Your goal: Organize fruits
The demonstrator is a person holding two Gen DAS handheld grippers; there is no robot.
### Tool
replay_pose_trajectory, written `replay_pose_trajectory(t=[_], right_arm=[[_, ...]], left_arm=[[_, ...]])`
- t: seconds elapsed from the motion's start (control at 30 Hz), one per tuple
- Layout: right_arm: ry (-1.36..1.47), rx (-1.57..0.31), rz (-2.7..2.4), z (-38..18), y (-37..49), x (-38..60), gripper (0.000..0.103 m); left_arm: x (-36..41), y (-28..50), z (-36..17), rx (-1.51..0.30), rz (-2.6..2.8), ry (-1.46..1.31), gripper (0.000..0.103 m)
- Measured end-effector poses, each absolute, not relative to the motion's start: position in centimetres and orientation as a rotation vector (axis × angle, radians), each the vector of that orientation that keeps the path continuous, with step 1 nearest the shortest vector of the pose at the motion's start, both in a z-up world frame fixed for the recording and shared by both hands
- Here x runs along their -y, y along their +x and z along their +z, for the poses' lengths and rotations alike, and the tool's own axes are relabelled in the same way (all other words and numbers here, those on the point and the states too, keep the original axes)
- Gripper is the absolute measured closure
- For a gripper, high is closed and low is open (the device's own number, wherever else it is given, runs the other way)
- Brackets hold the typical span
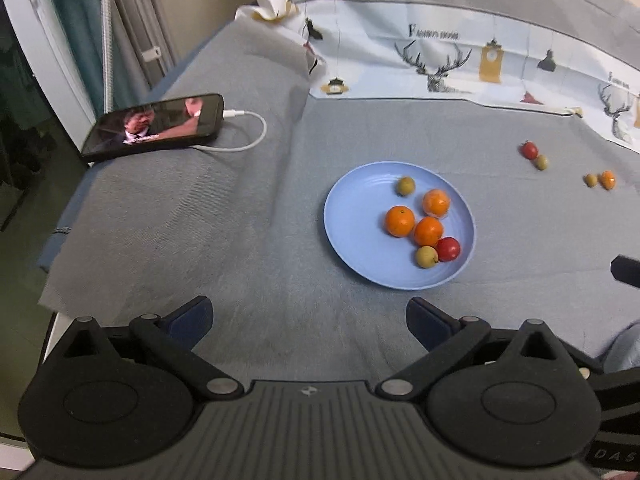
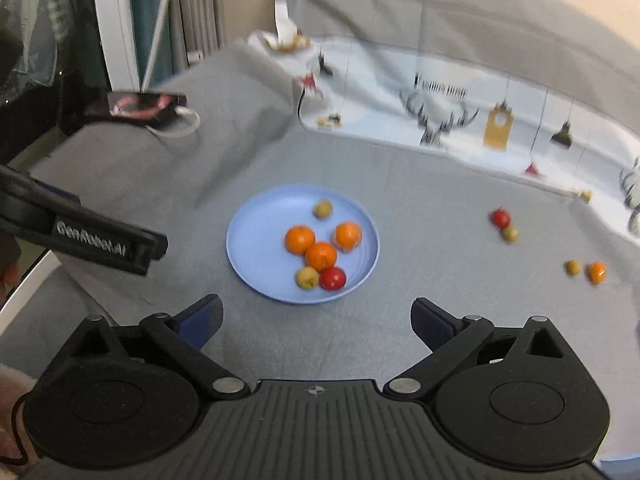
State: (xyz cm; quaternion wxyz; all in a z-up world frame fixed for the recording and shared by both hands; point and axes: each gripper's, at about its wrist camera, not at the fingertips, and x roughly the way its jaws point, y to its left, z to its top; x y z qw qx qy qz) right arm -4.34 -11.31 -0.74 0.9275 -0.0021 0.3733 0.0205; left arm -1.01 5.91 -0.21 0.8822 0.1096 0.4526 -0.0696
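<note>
- Fruits: six of them sit on the blue plate (image 1: 344, 236), which lies flat on the grey blanket (image 1: 240, 240) of the bed.
- On the plate you have three oranges clustered near the middle: one to the left (image 1: 399, 221), one toward the far rim (image 1: 436, 202), one nearer to you (image 1: 428, 231), the last two touching.
- A red cherry tomato (image 1: 448, 249) and a yellow-green fruit (image 1: 427, 257) sit side by side at the near edge of the cluster, both against the near orange.
- A second yellow-green fruit (image 1: 405, 186) rests alone toward the plate's far rim.
- Four pieces lie off the plate, on the blanket to its right: a red tomato (image 1: 529, 150) touching a greenish fruit (image 1: 542, 162), and further right a small greenish fruit (image 1: 591, 179) just beside a small orange one (image 1: 607, 179).
- Your left gripper (image 1: 308, 316) hangs over the blanket on the near side of the plate, its fingers spread wide with nothing between them.
- Your right gripper (image 2: 316, 318) is likewise on the near side of the plate, fingers wide apart and empty; this view is blurred.
- From the right wrist view, the left gripper's body shows at the left edge, above the blanket.
- A phone (image 1: 154, 126) with a lit screen lies at the far left of the bed, with a white cable (image 1: 256, 132) plugged in.
- A printed cloth with deer (image 1: 440, 64) runs along the far side.
</note>
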Motion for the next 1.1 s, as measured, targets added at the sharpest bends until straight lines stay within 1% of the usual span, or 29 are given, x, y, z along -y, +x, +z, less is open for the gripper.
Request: replay_pose_trajectory(t=[0.17,0.47,0.9,1.1], right_arm=[[-0.023,-0.706,0.024,1.0,-7.8,10.4,0.001],[-0.050,-0.615,0.005,2.9,-12.2,10.1,0.001],[-0.021,-0.569,-0.006,3.8,-14.0,10.4,0.001],[-0.028,-0.549,-0.002,3.9,-14.5,10.6,0.001]], left_arm=[[-6.2,-4.3,1.0,-0.893,-0.161,0.225,0.000],[-6.2,-8.8,2.9,-0.815,-0.186,0.219,0.000],[-6.0,-10.8,4.6,-0.736,-0.193,0.240,0.000],[-5.7,-10.6,4.7,-0.748,-0.191,0.236,0.000]])
